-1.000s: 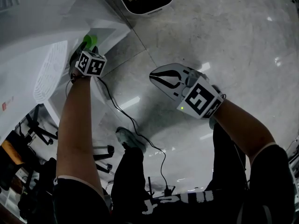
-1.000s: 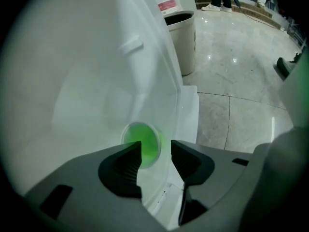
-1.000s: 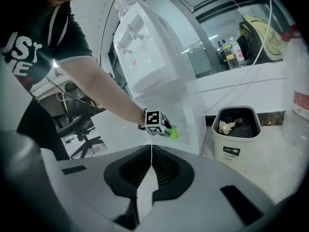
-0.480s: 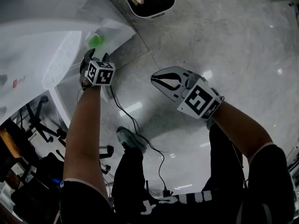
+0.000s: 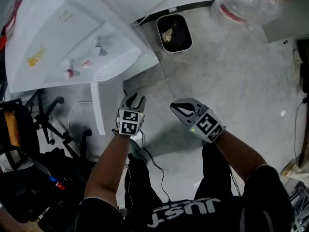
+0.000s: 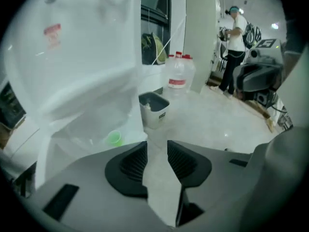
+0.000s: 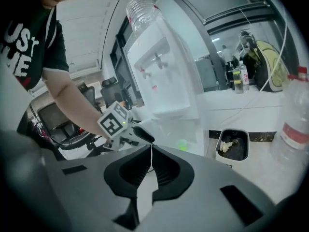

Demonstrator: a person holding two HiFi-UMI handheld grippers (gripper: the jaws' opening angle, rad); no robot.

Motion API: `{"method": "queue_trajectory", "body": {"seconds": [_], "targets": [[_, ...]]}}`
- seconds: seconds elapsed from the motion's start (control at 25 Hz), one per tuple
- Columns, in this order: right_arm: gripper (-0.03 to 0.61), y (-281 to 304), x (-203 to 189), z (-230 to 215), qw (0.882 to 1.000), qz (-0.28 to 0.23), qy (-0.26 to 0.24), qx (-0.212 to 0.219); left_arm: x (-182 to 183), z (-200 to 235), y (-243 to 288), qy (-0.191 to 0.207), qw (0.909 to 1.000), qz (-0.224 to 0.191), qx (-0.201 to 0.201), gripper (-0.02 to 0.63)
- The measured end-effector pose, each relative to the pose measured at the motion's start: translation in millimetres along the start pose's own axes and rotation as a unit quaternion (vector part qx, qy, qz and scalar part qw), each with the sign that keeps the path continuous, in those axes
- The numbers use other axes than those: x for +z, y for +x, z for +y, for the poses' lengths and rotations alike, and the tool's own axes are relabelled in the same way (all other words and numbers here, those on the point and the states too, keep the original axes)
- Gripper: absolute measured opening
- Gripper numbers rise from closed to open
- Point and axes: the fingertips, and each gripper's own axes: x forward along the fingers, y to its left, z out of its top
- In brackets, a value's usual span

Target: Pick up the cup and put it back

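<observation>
Left gripper [image 6: 157,149]: the jaws stand apart and are closing. Nothing is between them; only floor [image 6: 203,124] shows through the gap.

Right gripper [image 7: 151,147]: the jaw tips meet and nothing is held. In the head view it is held over the floor, beside the left gripper and apart from it.

Green cup [image 6: 114,138]: it stands upright in the lower recess of the white water dispenser [image 5: 72,47]. It is ahead and to the left of the left gripper, clear of both jaws.

Waste bin [image 5: 174,33]: it stands on the floor just beside the dispenser and contains crumpled paper. A large water bottle [image 6: 179,74] stands beyond the bin.
</observation>
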Motion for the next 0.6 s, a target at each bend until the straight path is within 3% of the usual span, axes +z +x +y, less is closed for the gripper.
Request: {"method": "queue_trajectory", "body": {"seconds": [0.24, 0.4, 0.6], "targets": [[0.035, -73, 103, 64, 1.000, 0.004, 0.019, -0.017, 74, -56, -186, -0.045, 0.9923, -0.107, -0.042, 0.051], [0.035, -115, 188, 111, 1.000, -0.008, 0.009, -0.024, 146, -53, -313, -0.098, 0.9737, -0.201, -0.044, 0.009], [0.035, -148, 323, 159, 0.998, -0.041, -0.041, -0.014, 263, -25, -458, -0.061, 0.9468, -0.314, -0.039, 0.008]]}}
